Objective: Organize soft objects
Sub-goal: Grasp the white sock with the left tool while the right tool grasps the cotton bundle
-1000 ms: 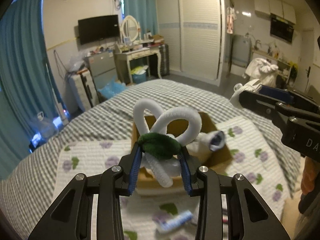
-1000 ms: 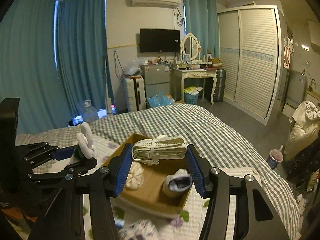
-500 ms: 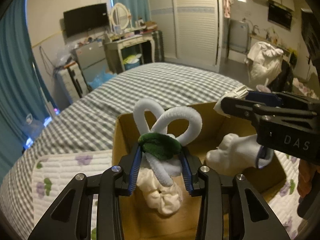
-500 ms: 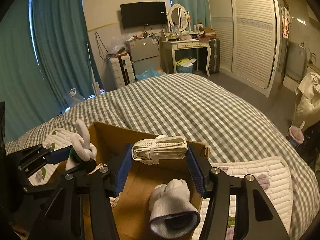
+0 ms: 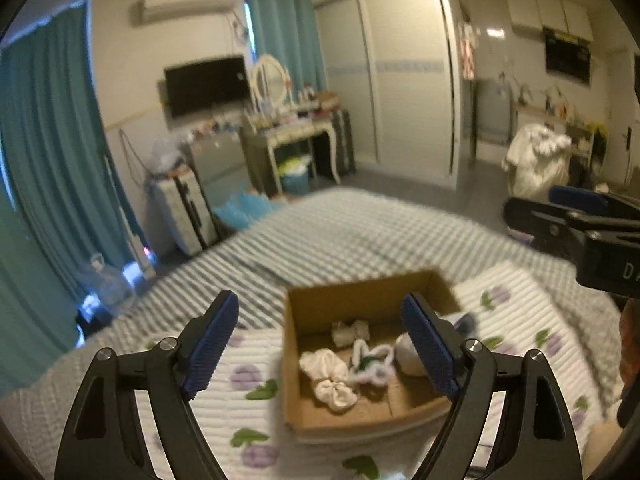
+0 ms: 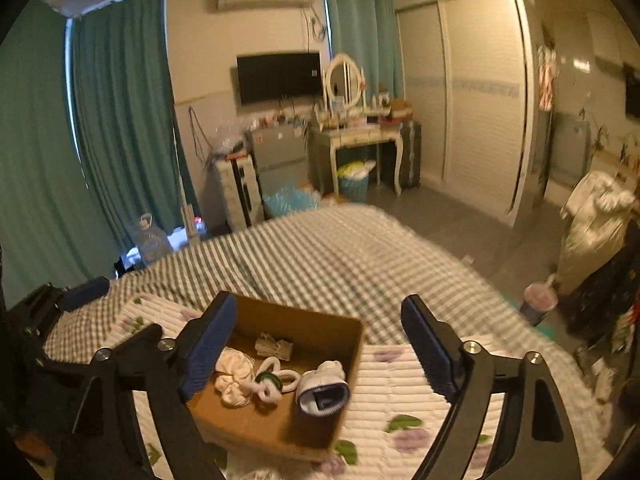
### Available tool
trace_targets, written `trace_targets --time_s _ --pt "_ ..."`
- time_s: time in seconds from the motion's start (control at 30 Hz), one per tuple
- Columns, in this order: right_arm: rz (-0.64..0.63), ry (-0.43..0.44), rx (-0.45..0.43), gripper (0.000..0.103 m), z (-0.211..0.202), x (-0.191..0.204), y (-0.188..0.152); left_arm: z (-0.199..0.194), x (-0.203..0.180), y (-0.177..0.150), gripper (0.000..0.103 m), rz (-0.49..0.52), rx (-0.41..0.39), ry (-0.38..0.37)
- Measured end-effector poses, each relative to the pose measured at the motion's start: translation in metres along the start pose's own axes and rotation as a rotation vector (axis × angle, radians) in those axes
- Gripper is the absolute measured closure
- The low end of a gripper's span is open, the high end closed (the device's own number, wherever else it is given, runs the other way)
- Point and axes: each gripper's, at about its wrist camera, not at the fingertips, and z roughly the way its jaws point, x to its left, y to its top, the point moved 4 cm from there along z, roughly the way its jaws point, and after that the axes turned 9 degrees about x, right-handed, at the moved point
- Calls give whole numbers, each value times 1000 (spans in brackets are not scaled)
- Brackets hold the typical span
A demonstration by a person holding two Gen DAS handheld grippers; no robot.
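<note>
A cardboard box sits on a floral quilt on the bed. Inside lie a white-and-green fuzzy loop toy, a cream scrunchie, a folded white strap and a rolled white sock. My left gripper is open and empty, held above and in front of the box. My right gripper is open and empty, above the box's right side; it also shows at the right edge of the left wrist view.
The floral quilt lies over a grey checked bedspread. Beyond the bed stand a dressing table, a wardrobe, curtains and clutter on the floor.
Both grippers opened and let go: the fuzzy loop toy and the folded strap now lie in the box. Both grippers have pulled up and back from the box.
</note>
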Motion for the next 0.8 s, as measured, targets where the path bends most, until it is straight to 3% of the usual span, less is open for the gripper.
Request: trace_targets --time_s 0.07,0.2,0.43,0.63,0.8 --pt "-17 -15 -17 14 -41 5 -1 -44 4 2 18 -17 -58 28" --pt "-53 -34 -37 11 -111 16 -17 -115 14 -10 13 -43 -116 17" --pt "-61 -9 -21 5 -180 32 -78 -174 15 -52 12 -43 -136 29" --pt "-60 -7 43 4 -173 47 -147 -164 10 -101 12 -76 -80 77" --pt "-11 11 127 4 -127 60 -210 -136 4 -143 12 -86 -9 104"
